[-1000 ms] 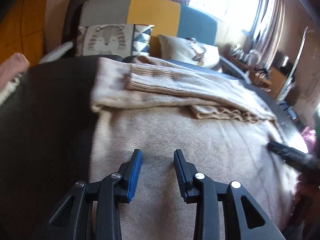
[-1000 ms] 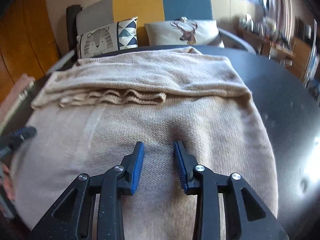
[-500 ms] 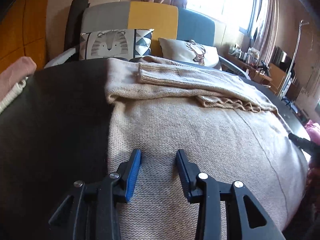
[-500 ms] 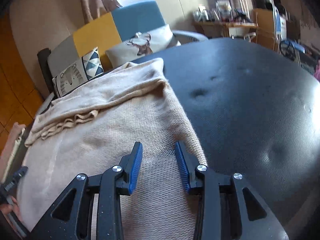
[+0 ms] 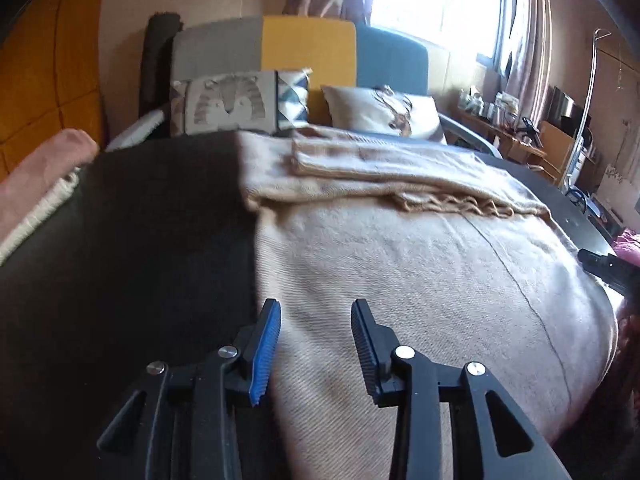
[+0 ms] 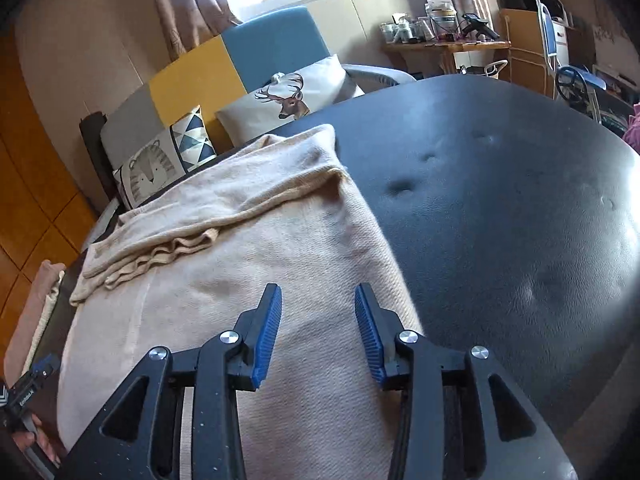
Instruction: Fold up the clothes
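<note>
Both pairs of blue-padded fingers stand parted with nothing between them. Spread flat on the dark padded surface (image 6: 520, 200) lies the beige knit sweater (image 5: 400, 264), its sleeves folded across the far end. Over its left edge sits the left gripper (image 5: 316, 320); the right gripper (image 6: 318, 304) sits over its right edge.

left tongs (image 5: 316, 320) agape | over beige sweater (image 5: 400, 264) left edge
</note>
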Demonstrator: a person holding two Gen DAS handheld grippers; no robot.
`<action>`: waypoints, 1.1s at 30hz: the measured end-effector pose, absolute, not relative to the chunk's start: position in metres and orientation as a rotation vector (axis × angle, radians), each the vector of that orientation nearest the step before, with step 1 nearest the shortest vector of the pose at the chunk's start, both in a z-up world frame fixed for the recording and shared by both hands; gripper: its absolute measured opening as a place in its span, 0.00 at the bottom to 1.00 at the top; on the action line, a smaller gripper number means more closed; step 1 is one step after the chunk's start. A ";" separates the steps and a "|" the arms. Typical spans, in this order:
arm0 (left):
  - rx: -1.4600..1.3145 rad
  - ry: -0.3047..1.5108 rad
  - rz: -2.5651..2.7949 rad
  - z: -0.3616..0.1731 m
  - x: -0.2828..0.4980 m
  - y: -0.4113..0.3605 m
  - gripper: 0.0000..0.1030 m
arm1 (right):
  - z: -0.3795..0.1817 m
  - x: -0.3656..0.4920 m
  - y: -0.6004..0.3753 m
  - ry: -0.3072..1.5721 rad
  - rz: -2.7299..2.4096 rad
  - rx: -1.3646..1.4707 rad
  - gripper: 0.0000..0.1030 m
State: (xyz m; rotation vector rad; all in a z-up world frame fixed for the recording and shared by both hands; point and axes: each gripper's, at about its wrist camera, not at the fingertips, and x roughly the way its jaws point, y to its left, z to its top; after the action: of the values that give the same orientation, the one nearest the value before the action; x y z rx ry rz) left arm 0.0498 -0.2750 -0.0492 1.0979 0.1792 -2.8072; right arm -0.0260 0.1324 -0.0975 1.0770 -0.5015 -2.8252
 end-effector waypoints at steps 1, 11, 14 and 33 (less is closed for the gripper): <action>1.109 0.183 -2.803 -0.050 0.051 -0.277 0.36 | -0.098 -0.026 0.129 -0.485 -2.812 1.087 0.40; 1.146 -0.157 -2.720 -0.070 0.041 -0.259 0.36 | -0.107 -0.042 0.104 -0.122 -2.813 1.217 0.45; 1.166 -0.194 -2.674 -0.070 0.025 -0.262 0.36 | -0.109 -0.061 0.097 -0.053 -2.809 1.248 0.52; 1.347 -0.012 -2.620 -0.058 -0.030 -0.297 0.36 | -0.088 -0.113 0.111 -0.314 -2.658 1.276 0.56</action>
State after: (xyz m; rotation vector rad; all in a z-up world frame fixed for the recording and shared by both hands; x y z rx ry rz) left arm -0.0300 -0.2968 -0.0582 1.3474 -0.0122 -2.6201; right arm -0.1130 0.1111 -0.0877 1.2759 -0.3138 -2.6577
